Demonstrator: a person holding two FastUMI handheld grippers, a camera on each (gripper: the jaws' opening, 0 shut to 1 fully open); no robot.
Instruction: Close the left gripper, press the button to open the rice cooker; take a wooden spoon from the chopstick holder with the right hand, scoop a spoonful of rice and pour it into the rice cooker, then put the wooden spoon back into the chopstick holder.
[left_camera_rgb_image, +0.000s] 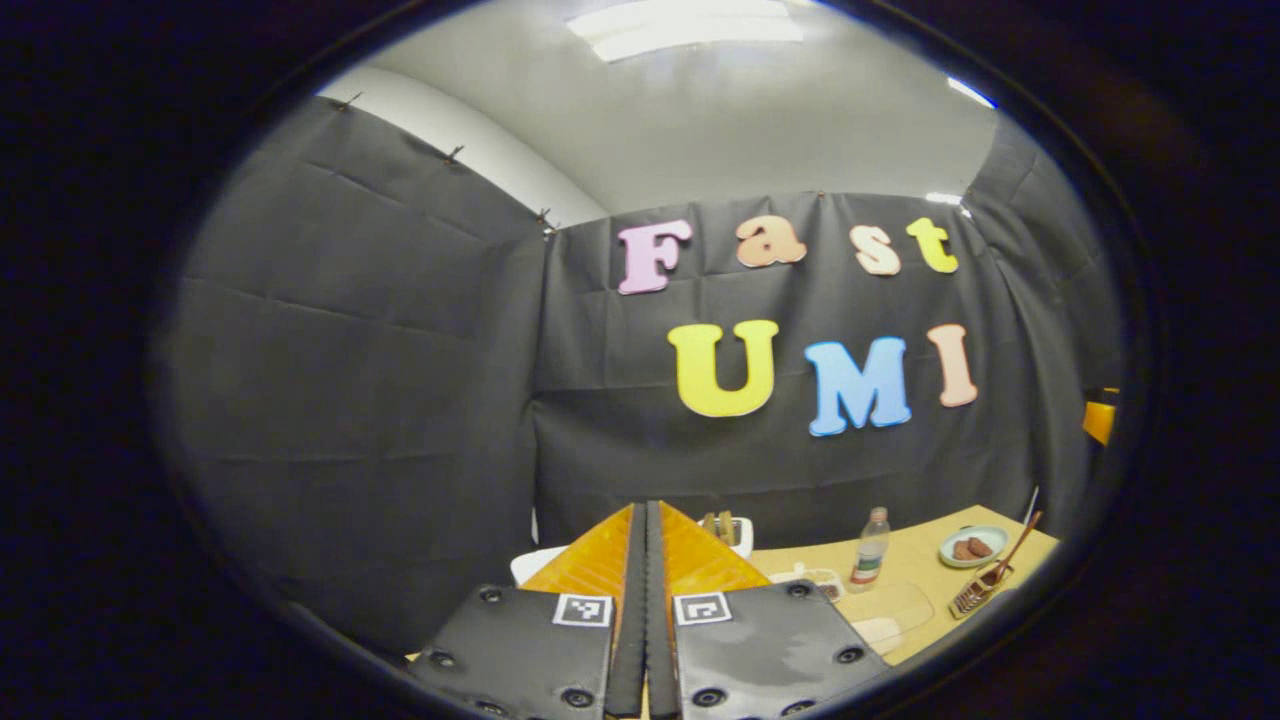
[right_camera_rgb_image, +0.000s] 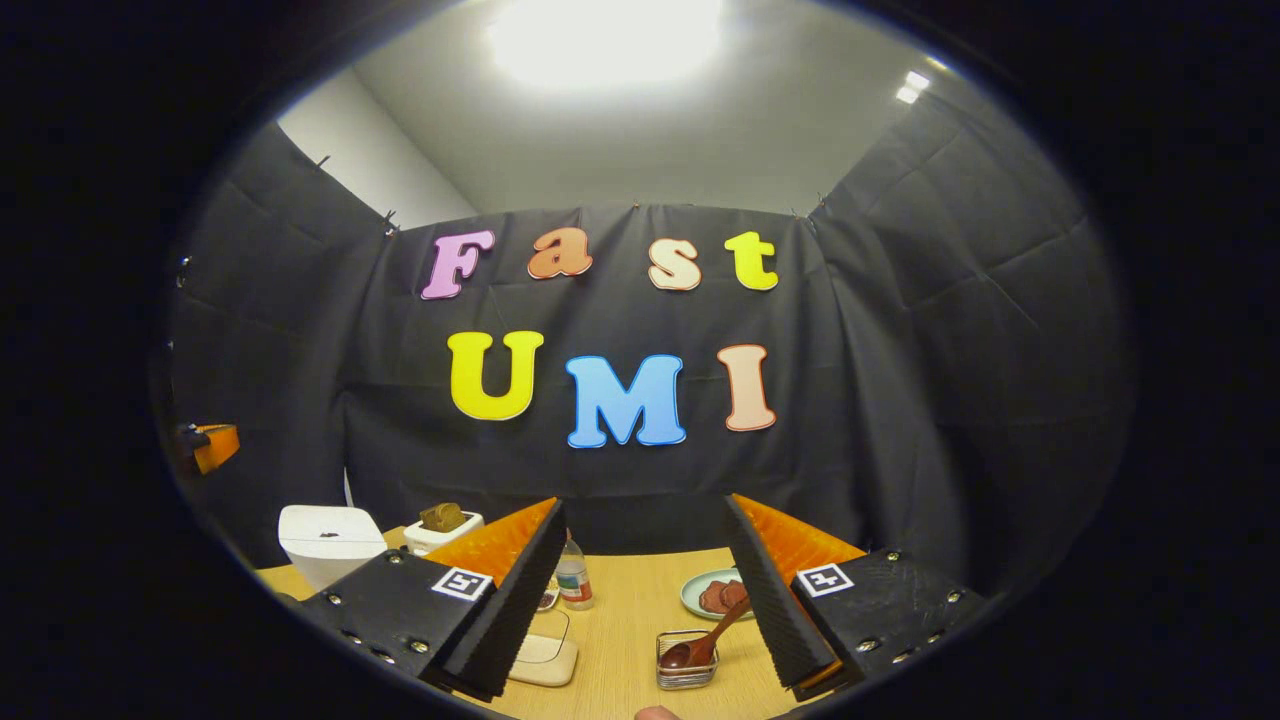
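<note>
Pale wooden table (right_camera_rgb_image: 630, 610) inside black-cloth booth; white rice cooker (right_camera_rgb_image: 328, 540) partly hidden. Left gripper (left_camera_rgb_image: 646, 560) closed, empty; right gripper (right_camera_rgb_image: 645, 590) wide open, empty.

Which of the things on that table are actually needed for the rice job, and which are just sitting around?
Needed:
- rice cooker, lid down
- wooden spoon
- chopstick holder holding it
- left gripper, fingers together
- right gripper, fingers apart

Just lying about:
- bottle
- plate of brown food
- clear lidded container
</note>
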